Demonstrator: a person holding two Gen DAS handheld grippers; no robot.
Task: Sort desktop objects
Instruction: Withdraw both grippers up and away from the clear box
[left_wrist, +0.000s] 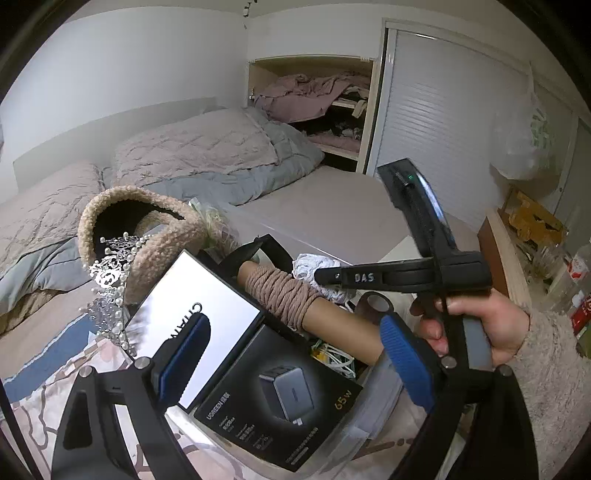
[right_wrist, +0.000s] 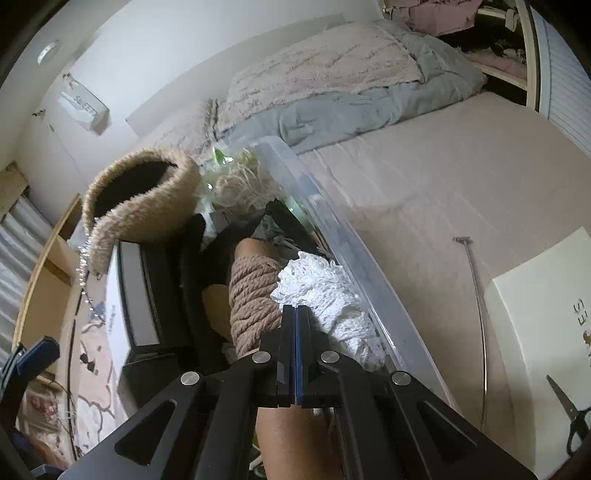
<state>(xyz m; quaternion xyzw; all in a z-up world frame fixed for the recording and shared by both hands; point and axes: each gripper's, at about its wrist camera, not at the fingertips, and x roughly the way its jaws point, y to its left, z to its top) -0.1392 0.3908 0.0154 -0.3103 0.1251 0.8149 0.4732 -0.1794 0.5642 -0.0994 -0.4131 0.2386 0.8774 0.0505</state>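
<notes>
The right gripper (right_wrist: 295, 354) has its pads pressed flat together with nothing between them, just above the cardboard tube (right_wrist: 291, 432) wound with tan rope (right_wrist: 255, 295). The tube's long axis runs straight ahead of that gripper, away from the camera, into the clear plastic bin (right_wrist: 332, 221). White cord (right_wrist: 317, 291) lies just right of the tips. The left gripper (left_wrist: 295, 362) is spread wide, empty, over a black UGREEN charger box (left_wrist: 280, 406), with a fuzzy beige bag (left_wrist: 147, 229) beyond
</notes>
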